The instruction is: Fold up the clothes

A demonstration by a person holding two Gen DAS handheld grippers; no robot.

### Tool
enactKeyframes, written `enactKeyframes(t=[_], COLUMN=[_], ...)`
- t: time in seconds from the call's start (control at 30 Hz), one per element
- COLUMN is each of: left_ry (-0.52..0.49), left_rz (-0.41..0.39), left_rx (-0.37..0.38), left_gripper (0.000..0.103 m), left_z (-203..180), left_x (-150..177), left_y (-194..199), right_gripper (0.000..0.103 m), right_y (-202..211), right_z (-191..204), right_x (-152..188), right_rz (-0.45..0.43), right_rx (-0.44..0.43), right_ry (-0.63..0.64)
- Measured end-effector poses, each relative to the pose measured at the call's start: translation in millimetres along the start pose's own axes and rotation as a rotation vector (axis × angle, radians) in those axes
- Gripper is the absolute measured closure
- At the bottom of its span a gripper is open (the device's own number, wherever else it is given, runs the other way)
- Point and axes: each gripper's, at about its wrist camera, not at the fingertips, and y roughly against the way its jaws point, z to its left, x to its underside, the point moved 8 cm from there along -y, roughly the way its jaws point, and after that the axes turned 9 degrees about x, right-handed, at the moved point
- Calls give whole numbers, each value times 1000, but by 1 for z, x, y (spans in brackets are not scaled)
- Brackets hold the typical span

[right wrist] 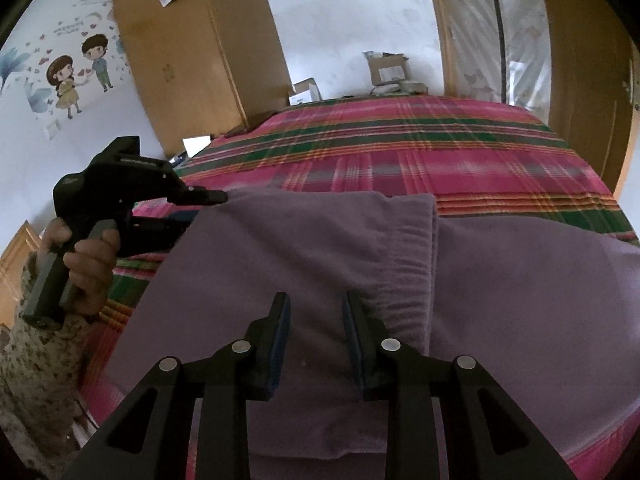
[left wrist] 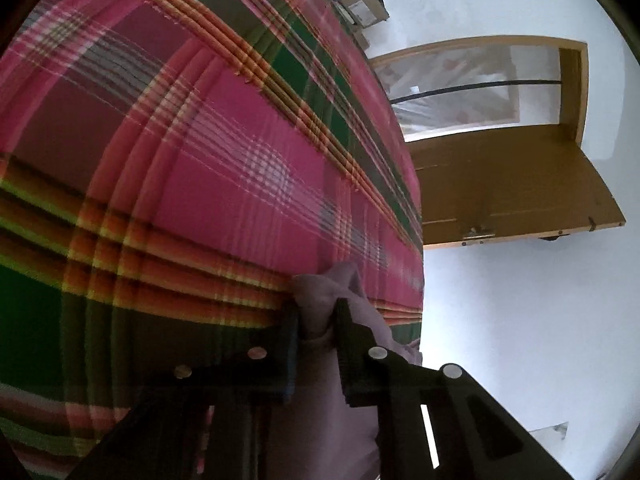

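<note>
Purple garment is spread over the near part of the bed, with one layer already doubled over: a ribbed elastic hem runs up the middle, lying on top of the smooth purple panel toward the bed's right edge. My left gripper has its jaws pinched on a bunched bit of the purple cloth; in the right wrist view that pinch sits at the garment's far-left corner, lifted slightly off the plaid cover, which I judge keeps that edge taut and controllable for a fold. My right gripper hangs over the garment's near-middle, jaws part-way apart with nothing between them and the hem just beside the right finger; I can't tell if the tips touch the cloth. A hand holds the left tool's grip.
</note>
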Motion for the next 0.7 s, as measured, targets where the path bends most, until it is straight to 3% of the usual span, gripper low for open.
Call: enactKeyframes(t=[0.17, 0.23, 0.47, 0.63, 0.7], left_ry=[-42, -56, -30, -45, -47], left_rz=[-33, -37, -41, -46, -49], left_rx=[10, -19, -19, -22, -19], left_gripper=[90, 90, 90, 90, 89], left_z=[-11, -10, -3, -3, -1], left_x=[-3, -2, -3, -3, -2], left_y=[2, -1, -3, -2, -1], right_gripper=[75, 75, 75, 74, 74], right_y=[-3, -3, 0, 27, 28], right_z=[1, 1, 4, -24, -46], right_x=[0, 0, 1, -17, -16], right_rz=[4, 0, -6, -102, -87], right_rx=[7, 11, 24, 64, 114], right_ry=[7, 9, 25, -45, -98])
